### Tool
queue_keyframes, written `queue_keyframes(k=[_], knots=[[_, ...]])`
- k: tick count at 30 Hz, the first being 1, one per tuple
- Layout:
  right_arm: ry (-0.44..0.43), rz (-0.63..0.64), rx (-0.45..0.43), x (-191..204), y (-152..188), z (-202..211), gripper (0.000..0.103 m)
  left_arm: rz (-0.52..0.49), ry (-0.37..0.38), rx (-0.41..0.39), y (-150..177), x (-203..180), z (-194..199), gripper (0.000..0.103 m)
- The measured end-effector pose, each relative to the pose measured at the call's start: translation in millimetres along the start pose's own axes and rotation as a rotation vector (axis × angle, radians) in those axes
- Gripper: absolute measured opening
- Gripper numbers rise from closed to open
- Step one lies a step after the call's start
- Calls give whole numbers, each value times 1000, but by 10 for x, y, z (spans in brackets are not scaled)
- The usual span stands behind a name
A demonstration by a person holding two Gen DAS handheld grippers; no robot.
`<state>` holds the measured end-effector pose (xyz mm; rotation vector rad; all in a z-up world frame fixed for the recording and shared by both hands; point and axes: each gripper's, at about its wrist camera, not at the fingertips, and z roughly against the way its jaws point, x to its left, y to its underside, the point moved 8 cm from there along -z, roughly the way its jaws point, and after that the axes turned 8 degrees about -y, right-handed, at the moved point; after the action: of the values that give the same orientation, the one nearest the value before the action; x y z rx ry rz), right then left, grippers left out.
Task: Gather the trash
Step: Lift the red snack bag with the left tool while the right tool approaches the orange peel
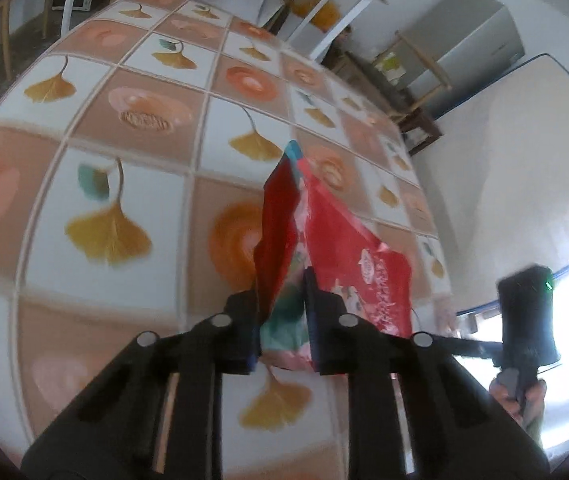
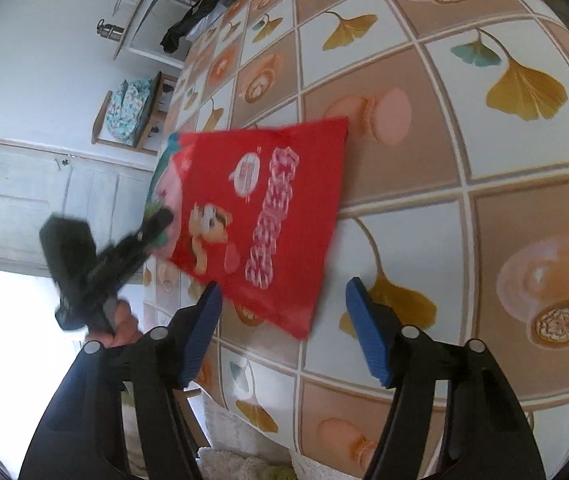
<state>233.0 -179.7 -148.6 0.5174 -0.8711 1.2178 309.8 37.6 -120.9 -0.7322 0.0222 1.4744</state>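
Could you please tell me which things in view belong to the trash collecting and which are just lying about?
Job:
- red snack bag
- left claw, shut on the bag's edge
- right claw, open near the bag

Lying about:
- patterned tablecloth
- wooden chair
- metal flask

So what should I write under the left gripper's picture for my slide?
Left gripper pinches a crumpled red plastic snack bag above the ginkgo-leaf patterned tablecloth.

The left tongs [image 1: 282, 322] pinch a crumpled red snack bag [image 1: 324, 248] above the patterned tablecloth [image 1: 96, 132].
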Motion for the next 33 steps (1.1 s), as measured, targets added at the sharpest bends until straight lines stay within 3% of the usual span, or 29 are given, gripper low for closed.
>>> queue_keyframes(k=[4, 7, 13, 15, 19, 22, 26, 30, 33], knots=[[1, -15, -15, -99, 56, 104, 56, 31, 70, -4, 388, -140, 119, 6], [0, -26, -31, -175, 158, 217, 52, 66, 111, -29, 663, -200, 209, 6], [-10, -44, -54, -305, 368, 409, 40, 22, 86, -39, 1199, -352, 292, 6], [-10, -39, -51, -313, 399, 409, 34, 9, 57, -52, 1287, -342, 354, 6], [-3, -4, -20, -195, 424, 257, 33, 34, -21, -84, 1355, -146, 471, 6], [102, 108, -39, 7, 262, 180, 35, 67, -110, -113, 1402, 158, 630, 5], [172, 265, -65, 393, -26, 64, 50, 114, -165, -138, 1393, 486, 794, 5], [189, 445, -31, 920, -280, -369, 61, 152, -178, -168, 1361, 664, 887, 5], [288, 581, -19, 1133, -420, -769, 62, 173, -169, -175, 1325, 745, 910, 5]])
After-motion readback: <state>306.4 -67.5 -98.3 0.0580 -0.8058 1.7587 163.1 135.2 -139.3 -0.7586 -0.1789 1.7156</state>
